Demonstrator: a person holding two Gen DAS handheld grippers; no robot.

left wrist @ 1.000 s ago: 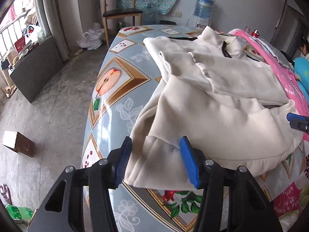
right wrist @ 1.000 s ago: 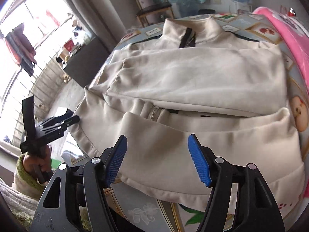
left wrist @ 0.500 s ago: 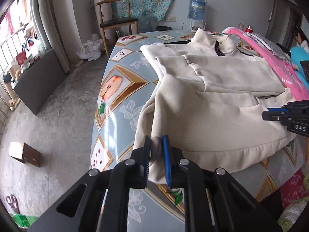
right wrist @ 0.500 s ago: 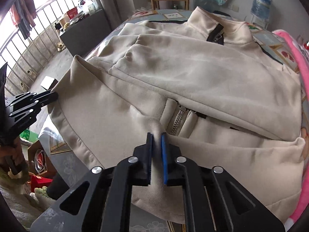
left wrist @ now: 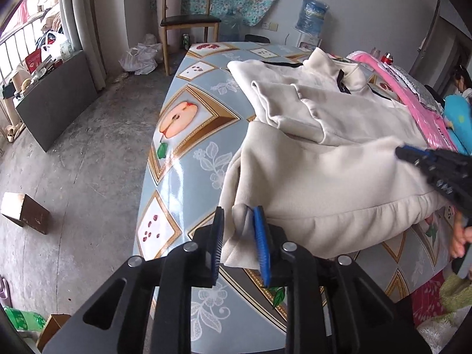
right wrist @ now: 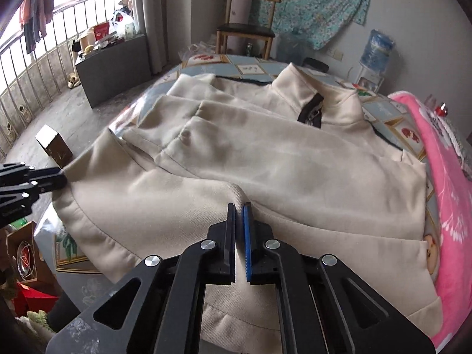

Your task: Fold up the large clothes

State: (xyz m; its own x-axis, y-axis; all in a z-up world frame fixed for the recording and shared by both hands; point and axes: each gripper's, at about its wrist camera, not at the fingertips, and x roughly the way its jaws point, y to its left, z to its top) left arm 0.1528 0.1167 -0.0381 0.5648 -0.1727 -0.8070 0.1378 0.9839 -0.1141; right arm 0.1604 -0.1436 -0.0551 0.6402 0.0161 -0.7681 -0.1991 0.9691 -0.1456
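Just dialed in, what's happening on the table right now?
A person with a handheld gripper in each hand is folding a cream zip-up jacket spread on the patterned table. Its sleeves are already folded across the chest. The left gripper is clamped on the hem's corner at the table edge, and the right gripper is pinching a bunch of fabric near the lower middle. Both have a grip on the bottom part, likely ready to fold it up toward the collar.

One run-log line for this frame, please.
stage: bottom fold, hem lifted | left gripper: shut on cream jacket hem corner | right gripper: shut on jacket hem | sleeves: folded across front
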